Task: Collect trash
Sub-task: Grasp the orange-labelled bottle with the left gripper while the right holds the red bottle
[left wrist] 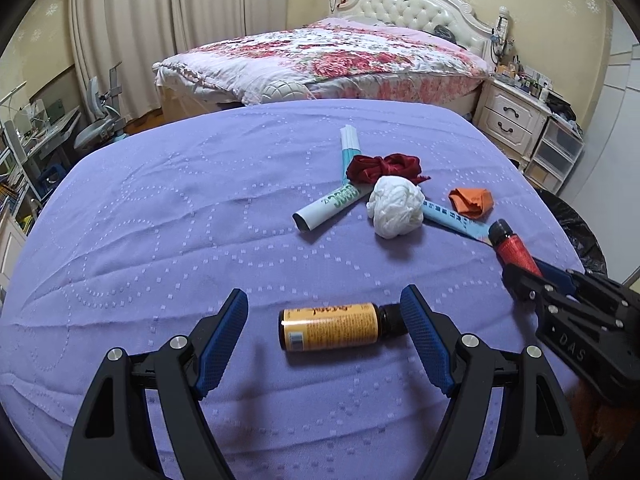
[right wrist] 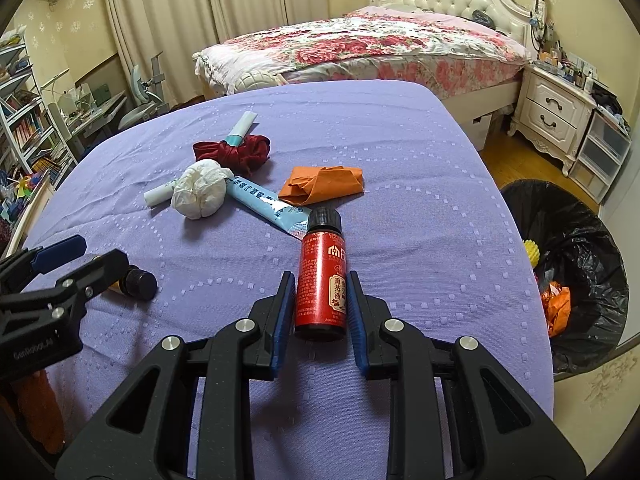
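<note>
Left gripper (left wrist: 324,316) spread wide around the orange bottle (left wrist: 330,327) lying on the purple cover (left wrist: 160,220), pads not pressing it. Further along, still uncollected: white-and-teal tubes (left wrist: 326,208), red cloth (left wrist: 384,167), crumpled white wad (left wrist: 396,207), orange wrapper (left wrist: 471,201). Right gripper (right wrist: 320,304) clamped narrow on the red bottle (right wrist: 322,280), not yet carried over. At far right, black-lined bin (right wrist: 568,276) beside the bed, already holding some orange and yellow scraps. Judged early to midway.
</note>
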Action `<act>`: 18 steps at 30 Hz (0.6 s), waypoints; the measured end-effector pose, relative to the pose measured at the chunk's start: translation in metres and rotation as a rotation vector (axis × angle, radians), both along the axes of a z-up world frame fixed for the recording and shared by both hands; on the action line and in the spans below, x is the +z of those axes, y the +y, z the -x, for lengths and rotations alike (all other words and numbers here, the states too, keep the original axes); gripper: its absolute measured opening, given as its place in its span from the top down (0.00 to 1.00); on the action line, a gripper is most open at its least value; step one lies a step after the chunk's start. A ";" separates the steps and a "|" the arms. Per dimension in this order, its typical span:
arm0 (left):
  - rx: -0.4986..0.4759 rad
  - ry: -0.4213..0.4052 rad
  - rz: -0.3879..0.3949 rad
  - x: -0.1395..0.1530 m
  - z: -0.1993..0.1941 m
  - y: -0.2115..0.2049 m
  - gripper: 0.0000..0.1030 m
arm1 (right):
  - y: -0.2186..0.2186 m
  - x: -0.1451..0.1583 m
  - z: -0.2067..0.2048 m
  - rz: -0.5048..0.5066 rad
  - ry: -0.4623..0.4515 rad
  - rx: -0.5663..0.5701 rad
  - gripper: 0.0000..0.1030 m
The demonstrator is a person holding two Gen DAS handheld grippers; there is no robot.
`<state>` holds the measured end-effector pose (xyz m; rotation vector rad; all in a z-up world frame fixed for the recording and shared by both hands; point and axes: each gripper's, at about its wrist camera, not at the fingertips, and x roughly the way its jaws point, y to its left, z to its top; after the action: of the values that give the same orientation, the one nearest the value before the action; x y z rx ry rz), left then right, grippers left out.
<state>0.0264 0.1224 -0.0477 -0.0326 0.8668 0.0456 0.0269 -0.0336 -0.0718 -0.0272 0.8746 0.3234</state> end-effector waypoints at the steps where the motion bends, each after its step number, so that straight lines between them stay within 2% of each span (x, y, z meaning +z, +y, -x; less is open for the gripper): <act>1: -0.001 0.002 0.001 -0.001 0.001 0.000 0.26 | 0.000 0.000 0.000 0.001 -0.001 0.000 0.75; 9: -0.029 0.015 -0.010 -0.009 0.004 -0.001 0.26 | 0.000 0.000 0.000 0.005 -0.002 0.000 0.75; 14: -0.023 0.035 -0.045 -0.021 -0.004 0.000 0.26 | 0.000 0.002 0.000 0.007 -0.003 0.000 0.75; 18: -0.005 0.060 -0.020 -0.025 -0.009 0.005 0.26 | 0.000 0.002 -0.001 0.010 -0.005 0.001 0.75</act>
<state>0.0354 0.1277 -0.0724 -0.0105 0.9267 0.0505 0.0276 -0.0334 -0.0697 -0.0378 0.8716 0.3195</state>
